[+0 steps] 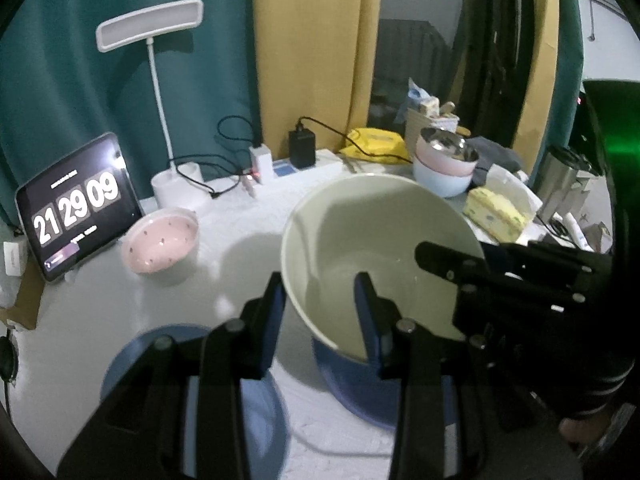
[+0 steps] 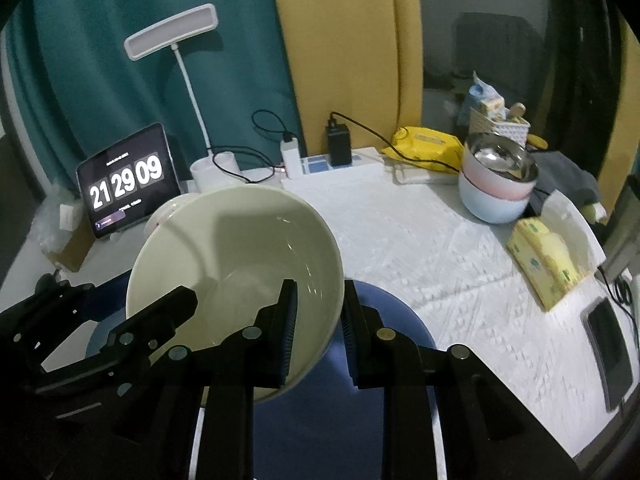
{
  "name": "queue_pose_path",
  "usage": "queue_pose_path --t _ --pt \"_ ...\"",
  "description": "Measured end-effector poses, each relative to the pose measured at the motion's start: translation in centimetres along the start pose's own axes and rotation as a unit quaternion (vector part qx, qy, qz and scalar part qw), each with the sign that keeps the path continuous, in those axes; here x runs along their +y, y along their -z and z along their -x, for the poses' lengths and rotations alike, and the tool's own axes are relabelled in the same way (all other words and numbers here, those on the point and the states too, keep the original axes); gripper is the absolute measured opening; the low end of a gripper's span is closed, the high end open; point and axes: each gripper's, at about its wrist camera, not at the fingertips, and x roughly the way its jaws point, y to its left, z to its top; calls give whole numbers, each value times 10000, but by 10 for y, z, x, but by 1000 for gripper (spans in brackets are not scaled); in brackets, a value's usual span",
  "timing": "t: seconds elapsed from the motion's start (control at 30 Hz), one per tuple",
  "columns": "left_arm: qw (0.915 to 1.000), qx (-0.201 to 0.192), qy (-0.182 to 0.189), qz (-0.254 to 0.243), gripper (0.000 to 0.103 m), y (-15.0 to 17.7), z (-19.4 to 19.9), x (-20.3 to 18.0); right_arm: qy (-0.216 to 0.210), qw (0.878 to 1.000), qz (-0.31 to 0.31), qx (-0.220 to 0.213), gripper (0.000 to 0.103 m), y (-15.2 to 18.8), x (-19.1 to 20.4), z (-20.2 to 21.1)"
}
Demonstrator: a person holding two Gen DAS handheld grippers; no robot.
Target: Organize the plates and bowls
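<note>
— While you hold both tongs low over the table, what do they have?

— Your left gripper (image 1: 320, 292) pinches the left rim of the pale green bowl (image 1: 380, 240), one finger outside the wall, one inside. Your right gripper (image 2: 318, 312) pinches the right rim of that bowl the same way. The bowl hangs tilted above a blue plate (image 2: 384, 308) on the near part of the white table (image 2: 440, 240).

— Where are your other dishes?

— A pink bowl (image 1: 160, 240) sits far left, just beside the tablet clock (image 1: 76, 204). A stack stands far right: a steel bowl (image 2: 500, 160) in a pink one, in a light blue bowl (image 2: 488, 204). A second blue plate (image 1: 192, 384) lies near left, under your left gripper.

— Anything else?

— A desk lamp (image 2: 172, 32) and a power strip (image 2: 336, 168) stand along the far edge, and a yellow tissue pack (image 2: 544, 264) lies at the right.
</note>
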Motion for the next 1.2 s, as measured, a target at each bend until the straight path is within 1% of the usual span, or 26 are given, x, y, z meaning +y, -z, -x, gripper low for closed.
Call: queue_pose_path --t 0.37,0.47,0.63,0.97,1.2 --pt "9997 241 62 -73 36 15 -17 -24 74 9997 -169 156 23 24 -26 -4" --pt "9994 315 54 -108 36 19 -21 -30 87 9994 -212 263 23 31 -32 -9" --pt "9991 366 9 -196 36 22 -28 -37 83 9991 -254 316 23 37 -40 -13" --pt "9976 625 -92 -278 36 32 -47 -42 162 9979 -259 574 23 45 -44 -26" --pt "9969 709 -122 -303 36 37 -52 -42 272 9977 -152 607 23 47 -40 -30"
